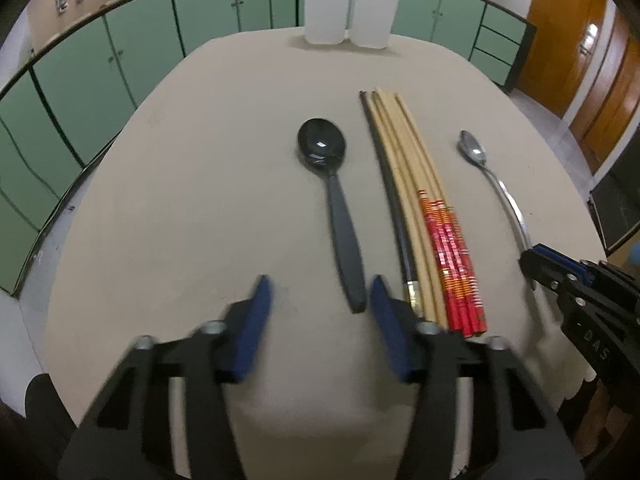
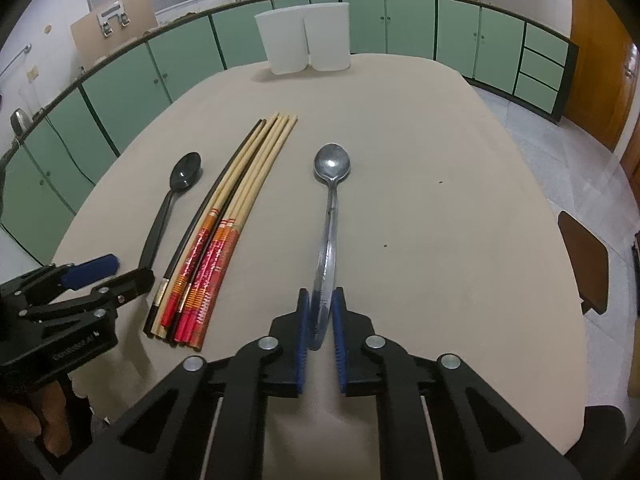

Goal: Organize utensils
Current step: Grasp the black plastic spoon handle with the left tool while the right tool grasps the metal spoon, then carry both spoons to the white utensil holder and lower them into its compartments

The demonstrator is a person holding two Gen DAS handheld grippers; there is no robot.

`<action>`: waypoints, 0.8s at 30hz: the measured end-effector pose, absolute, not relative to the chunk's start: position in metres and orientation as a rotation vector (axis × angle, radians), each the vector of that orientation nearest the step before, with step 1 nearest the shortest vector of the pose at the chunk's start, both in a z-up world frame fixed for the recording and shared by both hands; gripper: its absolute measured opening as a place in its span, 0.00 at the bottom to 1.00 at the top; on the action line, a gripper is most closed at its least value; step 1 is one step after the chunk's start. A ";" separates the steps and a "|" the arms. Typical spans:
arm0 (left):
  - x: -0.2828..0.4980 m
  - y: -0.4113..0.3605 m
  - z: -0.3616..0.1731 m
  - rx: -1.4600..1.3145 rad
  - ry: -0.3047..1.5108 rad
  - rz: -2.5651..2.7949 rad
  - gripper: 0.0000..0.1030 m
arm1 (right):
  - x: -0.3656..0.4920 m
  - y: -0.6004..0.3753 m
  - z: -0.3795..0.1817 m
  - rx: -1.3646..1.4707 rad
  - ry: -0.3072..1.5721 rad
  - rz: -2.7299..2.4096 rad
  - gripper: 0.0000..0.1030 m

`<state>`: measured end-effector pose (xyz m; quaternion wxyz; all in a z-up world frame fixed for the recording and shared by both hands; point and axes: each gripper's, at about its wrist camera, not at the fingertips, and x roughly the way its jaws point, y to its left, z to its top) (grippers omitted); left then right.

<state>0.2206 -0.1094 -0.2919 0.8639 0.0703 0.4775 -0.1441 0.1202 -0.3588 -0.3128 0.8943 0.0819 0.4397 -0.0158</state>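
Clamping right gripper (image 2: 320, 300) on metal spoon (image 2: 329, 216) handle near table's (image 2: 440, 160) front edge; left gripper (image 1: 320, 292) unclenched astride black spoon (image 1: 334, 200). Thin handle, could slip sideways on lift.

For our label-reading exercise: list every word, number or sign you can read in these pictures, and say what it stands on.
"DAS": white letters, turned sideways, on the black body of the right gripper; anything before them is unclear.
A printed line on the body of the left gripper: too blurred to read.
No text on the metal spoon, black spoon, chopsticks or white holder.
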 end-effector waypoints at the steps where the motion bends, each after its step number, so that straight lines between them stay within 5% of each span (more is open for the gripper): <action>1: 0.220 -0.110 -0.291 0.147 0.998 -0.311 0.26 | 0.119 -0.359 -0.313 0.171 0.911 -0.031 0.11; 3: 0.220 -0.110 -0.289 0.134 1.003 -0.326 0.10 | 0.119 -0.360 -0.312 0.173 0.910 -0.028 0.11; 24: 0.247 -0.091 -0.187 0.101 0.905 -0.390 0.10 | 0.154 -0.375 -0.217 0.096 0.832 0.036 0.08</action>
